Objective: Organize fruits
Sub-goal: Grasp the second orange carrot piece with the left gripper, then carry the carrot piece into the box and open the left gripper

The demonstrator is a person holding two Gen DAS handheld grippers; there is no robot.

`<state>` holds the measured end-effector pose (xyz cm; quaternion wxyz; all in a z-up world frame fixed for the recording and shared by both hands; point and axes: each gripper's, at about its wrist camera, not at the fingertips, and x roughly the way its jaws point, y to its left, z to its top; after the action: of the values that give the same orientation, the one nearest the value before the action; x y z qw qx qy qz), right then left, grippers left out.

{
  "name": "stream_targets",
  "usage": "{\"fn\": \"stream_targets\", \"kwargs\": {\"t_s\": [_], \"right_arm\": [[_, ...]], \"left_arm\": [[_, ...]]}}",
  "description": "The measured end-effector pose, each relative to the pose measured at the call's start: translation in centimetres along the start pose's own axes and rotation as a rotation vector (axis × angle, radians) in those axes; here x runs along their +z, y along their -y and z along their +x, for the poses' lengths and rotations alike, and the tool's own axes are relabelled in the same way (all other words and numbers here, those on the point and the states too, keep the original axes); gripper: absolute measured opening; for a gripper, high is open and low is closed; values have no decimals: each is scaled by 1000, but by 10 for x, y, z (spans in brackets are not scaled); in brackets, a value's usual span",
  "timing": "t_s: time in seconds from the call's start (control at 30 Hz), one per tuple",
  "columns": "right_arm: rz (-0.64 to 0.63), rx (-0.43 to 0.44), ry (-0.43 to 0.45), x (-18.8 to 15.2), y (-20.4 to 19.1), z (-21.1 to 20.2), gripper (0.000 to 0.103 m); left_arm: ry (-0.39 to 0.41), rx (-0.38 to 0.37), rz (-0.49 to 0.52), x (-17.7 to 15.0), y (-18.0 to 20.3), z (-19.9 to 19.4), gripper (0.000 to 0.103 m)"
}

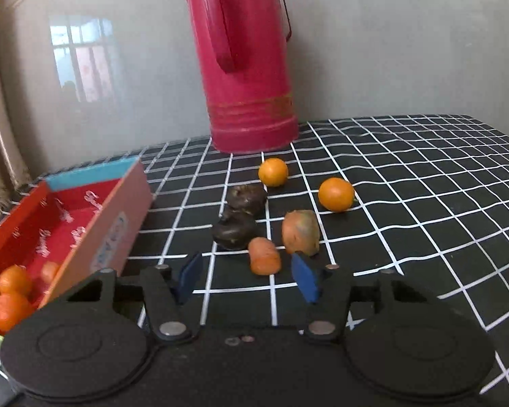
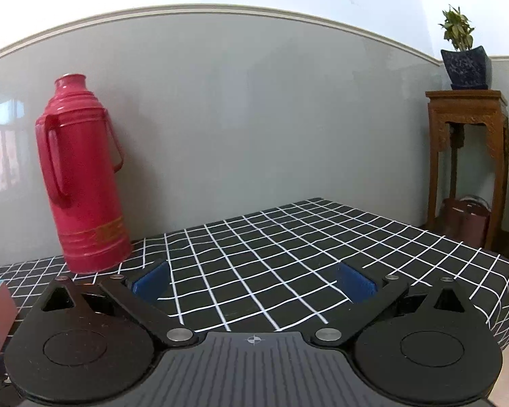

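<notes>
My left gripper, jaws spread and empty, sits just short of the small orange fruit, probably lying lengthwise away from me, right of the red box.

Around the table we see

We see a red thermos upright on the checked table by the wall; well apart, a potted plant tops a wooden stand.
</notes>
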<state>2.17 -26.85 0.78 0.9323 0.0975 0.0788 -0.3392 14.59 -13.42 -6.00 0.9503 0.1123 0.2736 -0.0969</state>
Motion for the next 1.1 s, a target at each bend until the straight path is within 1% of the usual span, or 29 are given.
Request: {"fn": "stream_targets", "kwargs": {"t_s": [0.03, 0.1, 0.13, 0.17, 0.2, 0.27, 0.4, 0.5, 0.57, 0.67, 0.73, 0.9, 1.0, 1.1], "right_arm": [[1, -2, 2, 0, 2, 0, 103], [-2, -4, 6, 1, 4, 0, 103], [-4, -5, 8, 1, 5, 0, 103], [-6, -5, 8, 1, 6, 0, 103], [-7, -4, 6, 1, 7, 0, 103], [-9, -2, 7, 0, 9, 0, 103], [-17, -27, 14, -1, 12, 1, 103], [-9, -56, 27, -1, 14, 1, 103], [2, -52, 20, 0, 15, 3, 103], [3, -38, 8, 0, 12, 4, 103], [-3, -28, 6, -1, 9, 4, 103], [-5, 13, -7, -2, -1, 5, 103], [-8, 53, -26, -5, -10, 6, 103], [-21, 91, -42, -8, -21, 7, 103]], "left_arm": [[-10, -5, -8, 1, 0, 2, 46], [-36, -33, -25, 3, -1, 9, 36], [-48, -45, -27, 4, -1, 11, 28], [-52, -57, -29, 5, 0, 13, 23], [-54, -64, -28, 6, 1, 14, 21], [-52, -73, -21, 7, 3, 13, 12], [-36, -58, -5, 6, 6, 10, 11], [-5, -46, 5, 6, 7, 5, 11], [18, -34, 12, 6, 8, 1, 11], [70, 3, 18, 7, 7, -10, 11], [103, 45, 11, 7, 3, -16, 11], [158, 179, -55, 11, -26, -30, 11], [168, 270, -116, 15, -51, -34, 11], [138, 343, -175, 15, -78, -34, 11]]}}
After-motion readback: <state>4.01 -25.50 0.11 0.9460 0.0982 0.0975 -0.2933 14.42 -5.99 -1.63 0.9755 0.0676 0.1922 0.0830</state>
